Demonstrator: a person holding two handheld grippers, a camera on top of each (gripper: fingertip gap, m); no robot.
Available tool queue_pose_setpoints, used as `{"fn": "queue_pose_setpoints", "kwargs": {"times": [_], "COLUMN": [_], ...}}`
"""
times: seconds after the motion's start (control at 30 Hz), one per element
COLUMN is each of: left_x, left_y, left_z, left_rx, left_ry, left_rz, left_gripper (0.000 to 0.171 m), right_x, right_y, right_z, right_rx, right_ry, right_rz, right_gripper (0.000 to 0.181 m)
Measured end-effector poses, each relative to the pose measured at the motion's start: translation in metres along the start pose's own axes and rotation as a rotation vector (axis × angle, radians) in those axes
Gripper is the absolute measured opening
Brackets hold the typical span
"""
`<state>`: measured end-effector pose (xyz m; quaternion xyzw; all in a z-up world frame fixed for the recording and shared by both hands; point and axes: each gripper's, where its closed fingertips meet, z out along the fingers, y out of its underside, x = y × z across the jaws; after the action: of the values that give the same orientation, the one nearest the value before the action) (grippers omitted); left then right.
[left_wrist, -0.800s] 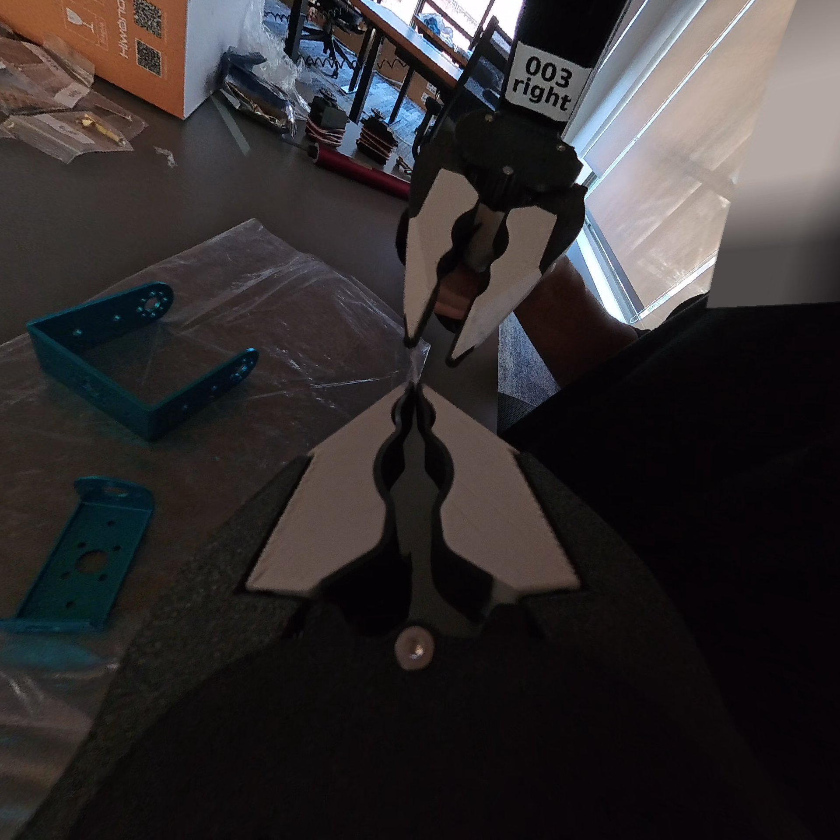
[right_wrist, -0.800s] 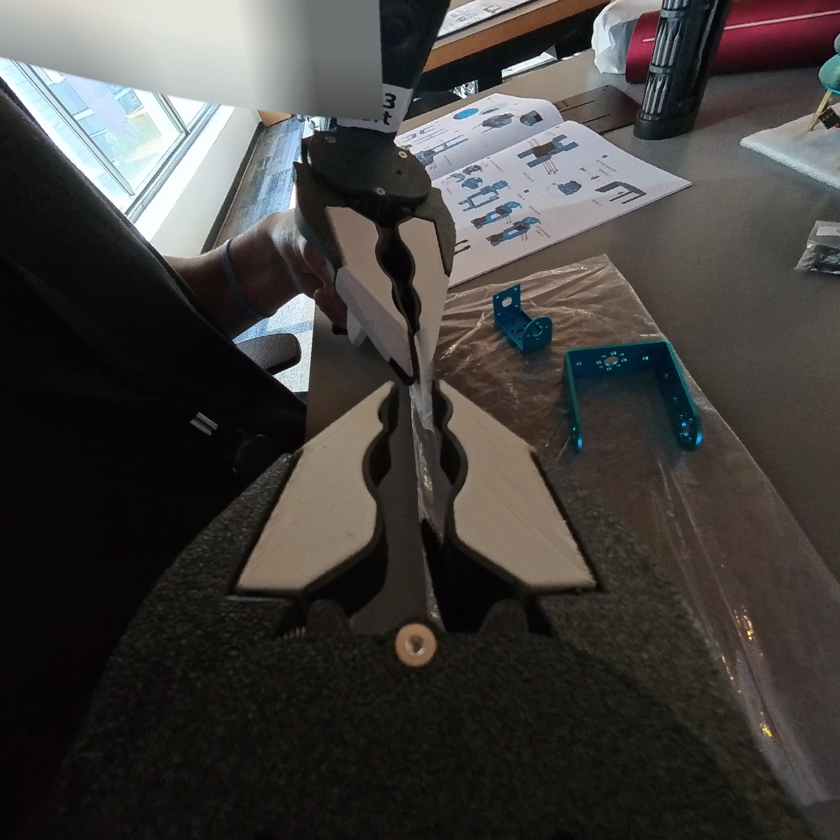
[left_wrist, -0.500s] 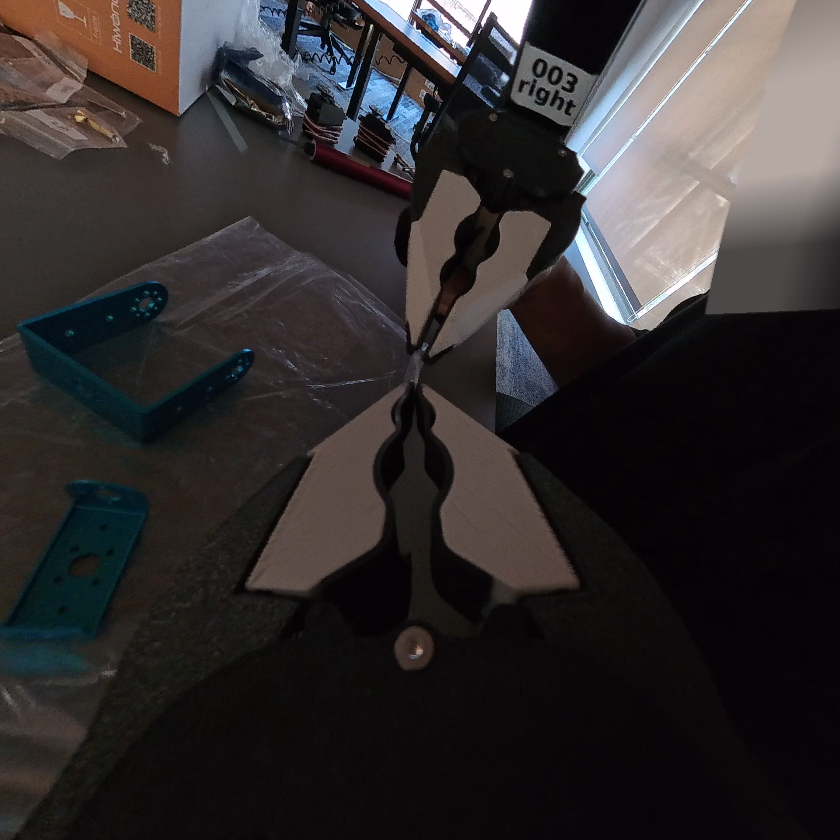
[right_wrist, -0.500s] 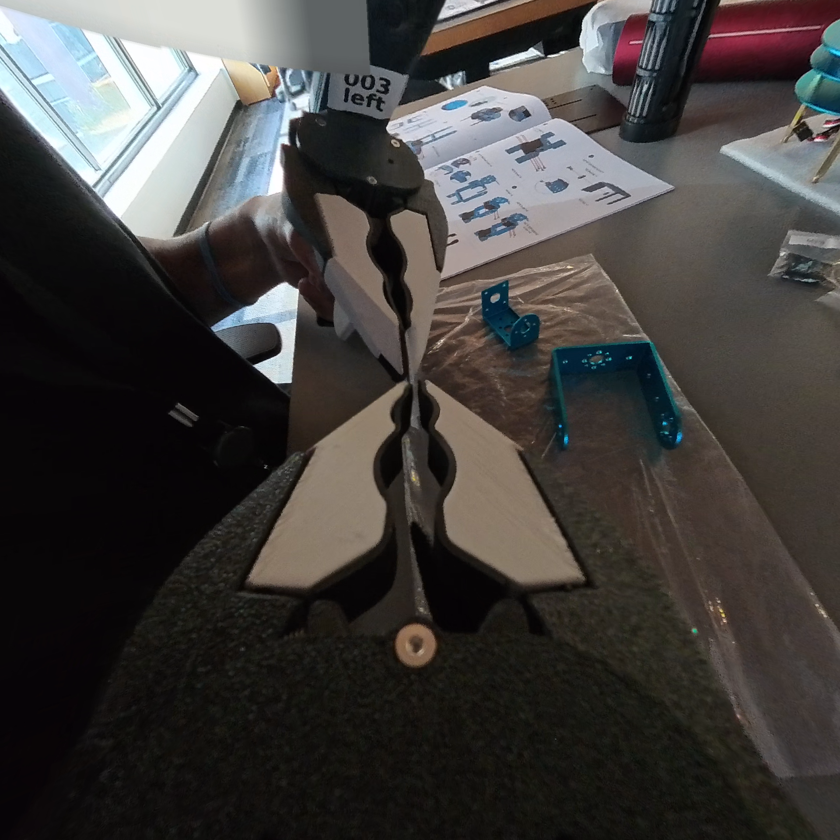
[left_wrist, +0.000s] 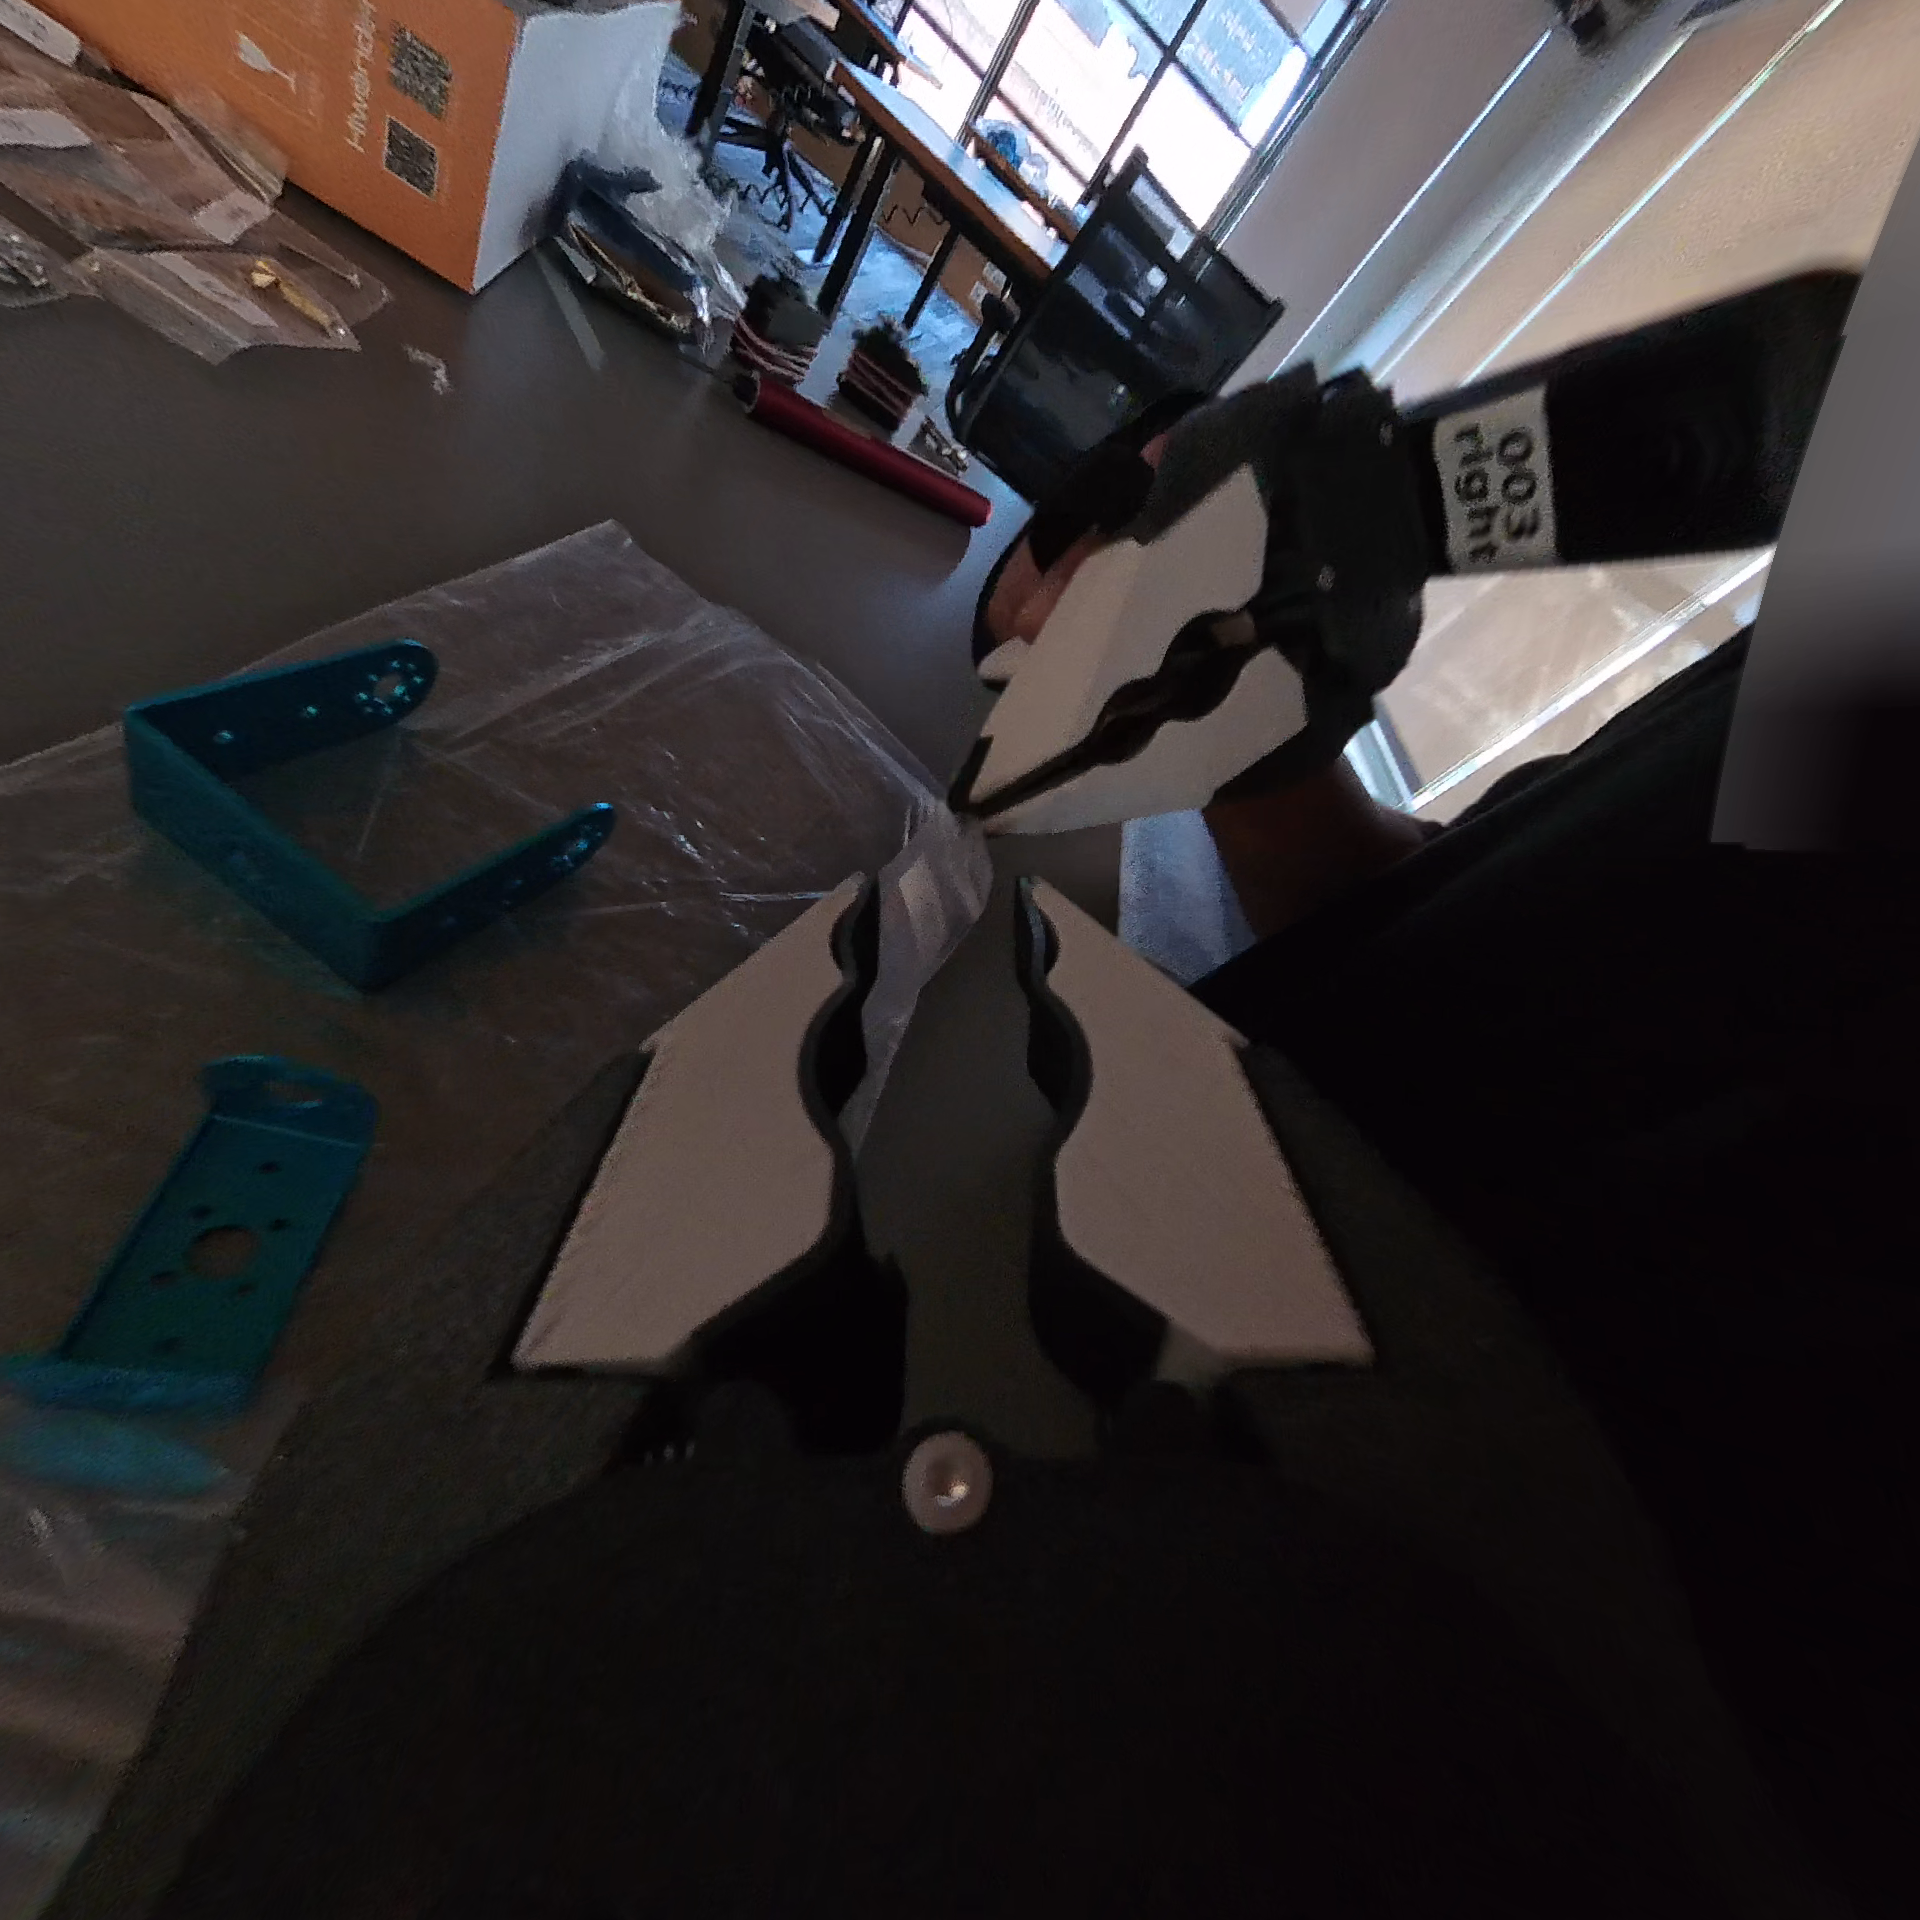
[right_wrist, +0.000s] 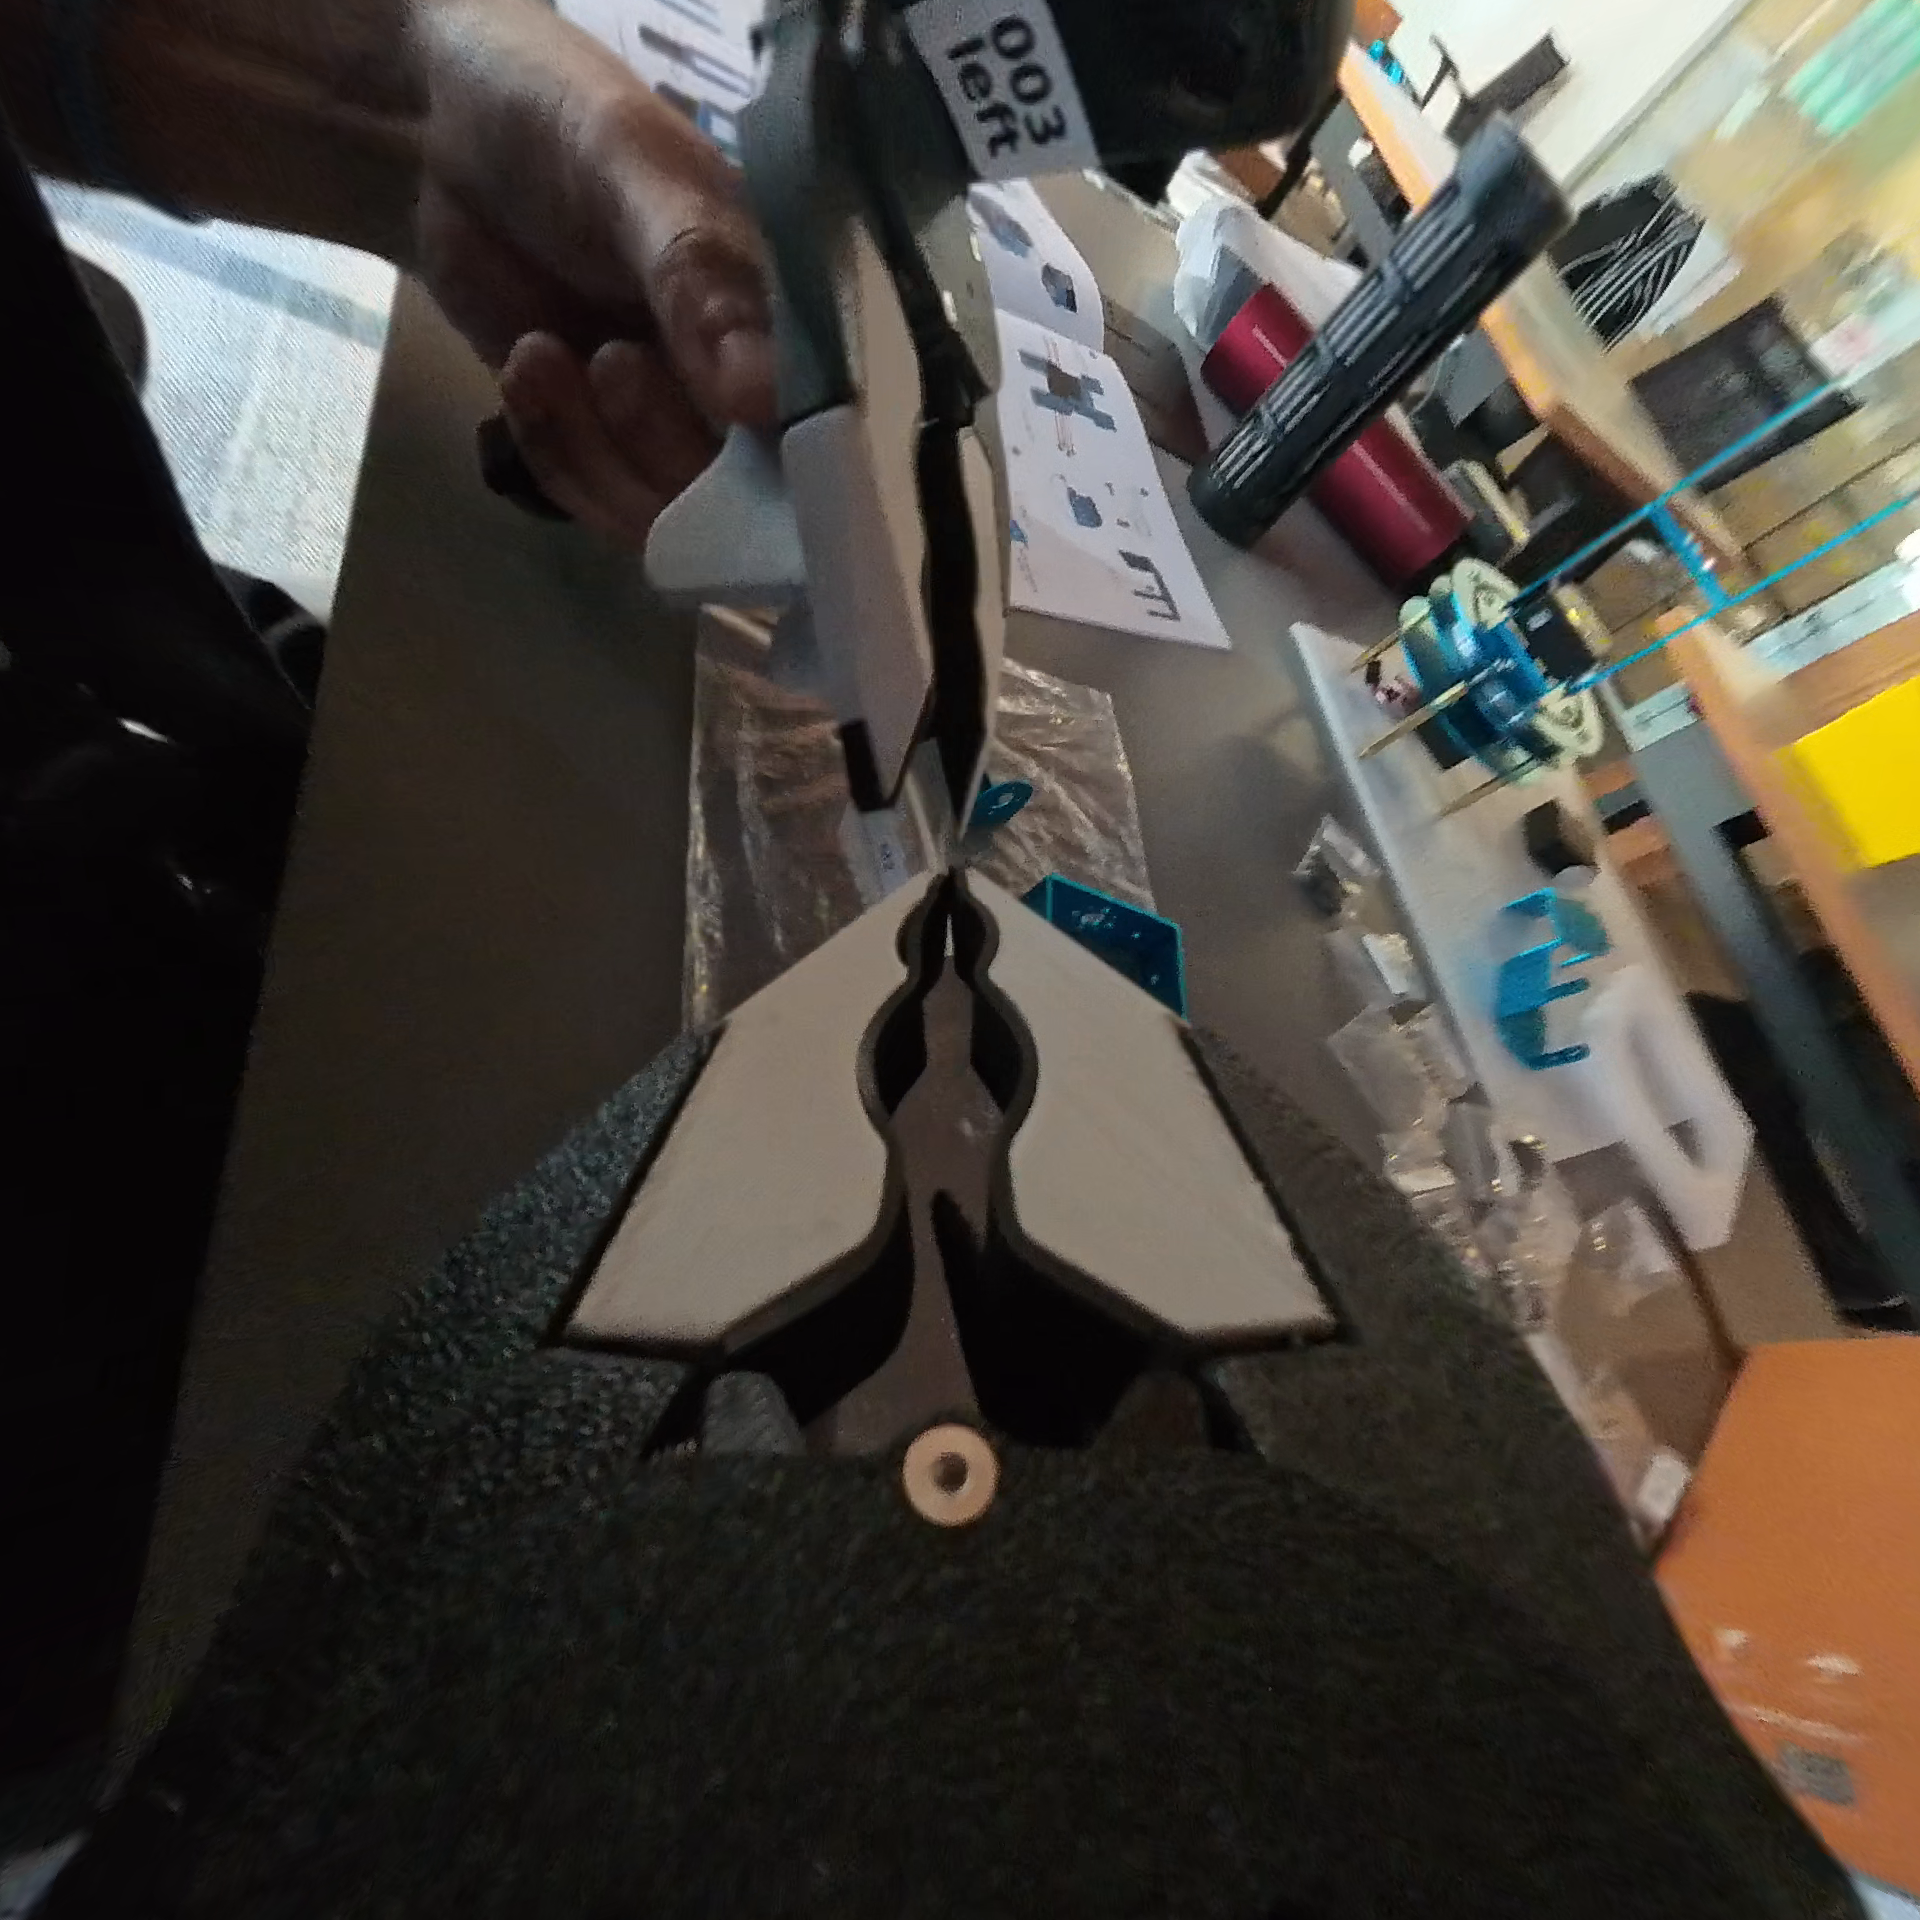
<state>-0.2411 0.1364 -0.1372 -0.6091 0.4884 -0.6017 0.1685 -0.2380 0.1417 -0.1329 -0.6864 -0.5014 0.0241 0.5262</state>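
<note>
A clear plastic bag (left_wrist: 623, 675) lies on the dark table with a teal U-shaped bracket (left_wrist: 239, 842) and a flat teal bracket (left_wrist: 218, 1236) on or in it. My right gripper (left_wrist: 966, 805) is shut on the bag's near corner and lifts it a little. My left gripper (left_wrist: 945, 888) is open, and the lifted plastic runs between its fingers. In the right wrist view, my right gripper (right_wrist: 951, 883) is shut tip to tip with the left gripper (right_wrist: 925, 800), which comes down from above. The bag (right_wrist: 769, 748) and a teal bracket (right_wrist: 1112, 935) lie behind them.
An orange box (left_wrist: 312, 104), small part bags (left_wrist: 208, 281) and a red tube (left_wrist: 862, 457) sit at the table's far side. An open manual (right_wrist: 1081, 499), a black ribbed cylinder (right_wrist: 1371, 343) and a teal assembly (right_wrist: 1486, 665) lie to the right. A hand (right_wrist: 603, 291) holds the left gripper. The grippers are tip to tip, or close to it. From either gripper's tips it is about 12 cm to the teal bracket (right_wrist: 1112, 935). The left camera catches it too, in the left wrist view (left_wrist: 234, 832).
My right gripper has shut on the bag's corner and rolled onto its side. My left gripper, shut on that corner before, has opened. Both views have tilted.
</note>
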Motion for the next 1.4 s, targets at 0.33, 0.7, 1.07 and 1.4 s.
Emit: {"fn": "queue_pose_setpoints", "kwargs": {"times": [0.33, 0.7, 1.07, 1.4], "left_x": [0.0, 0.009, 0.009, 0.008], "left_y": [-0.014, -0.005, -0.007, -0.005], "left_z": [-0.009, -0.003, -0.005, -0.007], "left_rx": [-0.086, -0.176, -0.162, -0.159], "left_ry": [0.119, 0.318, 0.365, 0.361], "left_rz": [-0.119, -0.305, -0.336, -0.336], "left_gripper": [0.015, 0.002, 0.0, 0.0], "right_x": [-0.004, -0.005, -0.004, -0.006], "right_y": [-0.006, -0.013, -0.014, -0.015], "right_z": [0.007, 0.007, 0.007, 0.007], "right_rx": [0.016, 0.074, 0.095, 0.119], "right_ry": [0.099, 0.149, 0.178, 0.167], "right_rz": [-0.404, -0.568, -0.595, -0.603], "right_gripper": [0.0, 0.0, 0.0, 0.0]}}
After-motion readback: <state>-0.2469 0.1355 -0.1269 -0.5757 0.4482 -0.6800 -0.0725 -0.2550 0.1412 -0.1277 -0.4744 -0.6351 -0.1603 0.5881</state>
